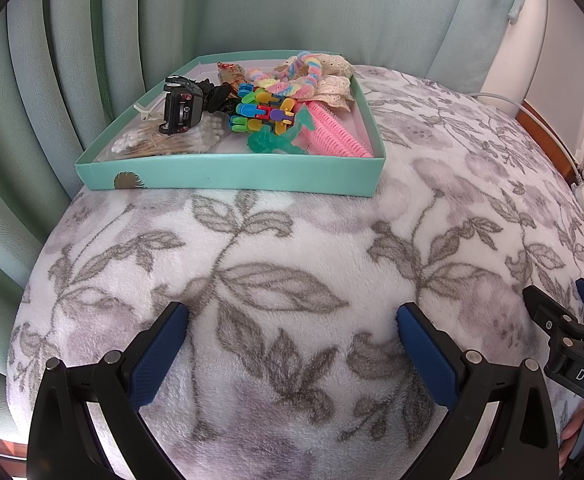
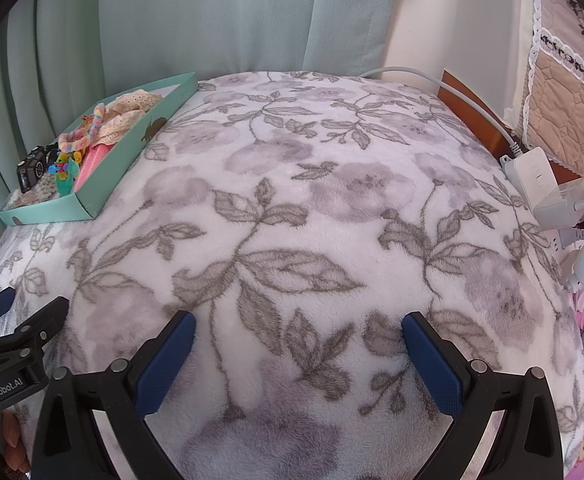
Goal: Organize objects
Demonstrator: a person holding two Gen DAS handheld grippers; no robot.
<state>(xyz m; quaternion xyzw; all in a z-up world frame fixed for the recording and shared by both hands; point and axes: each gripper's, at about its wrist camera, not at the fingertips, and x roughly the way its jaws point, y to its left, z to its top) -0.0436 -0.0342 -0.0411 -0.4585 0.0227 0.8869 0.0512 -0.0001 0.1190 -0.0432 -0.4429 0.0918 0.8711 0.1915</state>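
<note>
Left claw (image 1: 292, 320): jaws spread wide, nothing held; hovers above the white fleece blanket with grey leaf print (image 1: 276, 240).
Right claw (image 2: 298, 328): jaws spread wide, nothing held.
Task's thing: shallow teal cardboard tray (image 1: 228, 176), filled with a black toy car (image 1: 182, 106), a pink bristled hair roller (image 1: 332, 128) and multicoloured plastic clips (image 1: 258, 110).
Bearing: tray lies ahead and slightly left of the left claw, well apart; far left of the right claw.
Long axis: roller is seen running away from the near wall.
Nearer arm: left, as judged.

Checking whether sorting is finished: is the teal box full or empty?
Partly full. The teal box holds a toy car, pink hair roller and cotton swabs, among others.
</note>
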